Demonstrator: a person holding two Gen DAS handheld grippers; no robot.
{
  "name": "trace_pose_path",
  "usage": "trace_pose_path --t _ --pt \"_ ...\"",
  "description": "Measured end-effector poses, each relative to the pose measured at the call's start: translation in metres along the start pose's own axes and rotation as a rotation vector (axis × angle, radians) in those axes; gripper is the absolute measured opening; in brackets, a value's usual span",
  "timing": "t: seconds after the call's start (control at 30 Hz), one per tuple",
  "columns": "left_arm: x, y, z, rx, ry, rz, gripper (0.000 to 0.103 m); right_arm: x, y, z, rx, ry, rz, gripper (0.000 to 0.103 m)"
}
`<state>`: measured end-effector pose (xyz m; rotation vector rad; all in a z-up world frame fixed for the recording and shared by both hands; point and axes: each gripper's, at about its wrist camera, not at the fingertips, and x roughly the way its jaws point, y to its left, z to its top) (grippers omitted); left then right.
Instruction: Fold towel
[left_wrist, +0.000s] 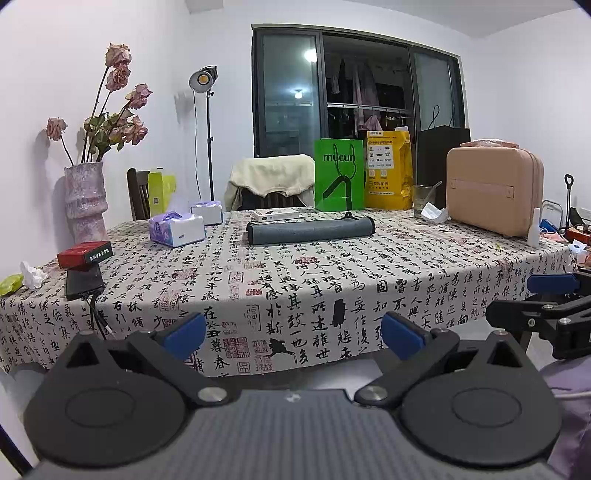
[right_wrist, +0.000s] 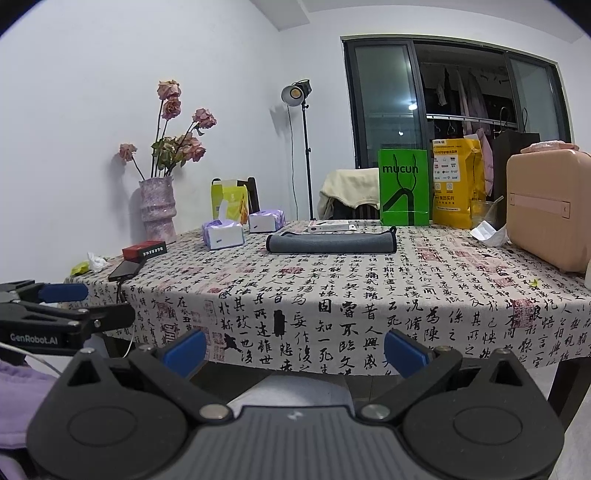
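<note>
A dark grey towel (left_wrist: 310, 230) lies folded into a long narrow strip across the far middle of the table; it also shows in the right wrist view (right_wrist: 331, 243). My left gripper (left_wrist: 293, 334) is open and empty, held in front of the table's near edge, well short of the towel. My right gripper (right_wrist: 294, 352) is open and empty, also in front of the near edge. Each gripper shows at the side of the other's view: the right gripper (left_wrist: 550, 295) and the left gripper (right_wrist: 66, 302).
The table has a calligraphy-print cloth (left_wrist: 332, 280). On it stand a vase of dried roses (left_wrist: 84, 199), tissue packs (left_wrist: 177, 229), a red box (left_wrist: 84, 254), a phone with cable (left_wrist: 84, 283), a white box (left_wrist: 275, 215), green (left_wrist: 339, 179) and yellow bags (left_wrist: 388, 170), a glass (left_wrist: 423, 199), a pink case (left_wrist: 493, 188).
</note>
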<state>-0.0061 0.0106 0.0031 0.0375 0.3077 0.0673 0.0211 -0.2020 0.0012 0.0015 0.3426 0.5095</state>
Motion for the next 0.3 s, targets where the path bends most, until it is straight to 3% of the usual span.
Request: trace_pose_path --t 0.3 --pt "-0.0001 0.0016 0.0015 0.002 -0.004 -0.002 0.103 -0.0004 0.0001 -0.0001 0.000 -0.001 0.000 0.103"
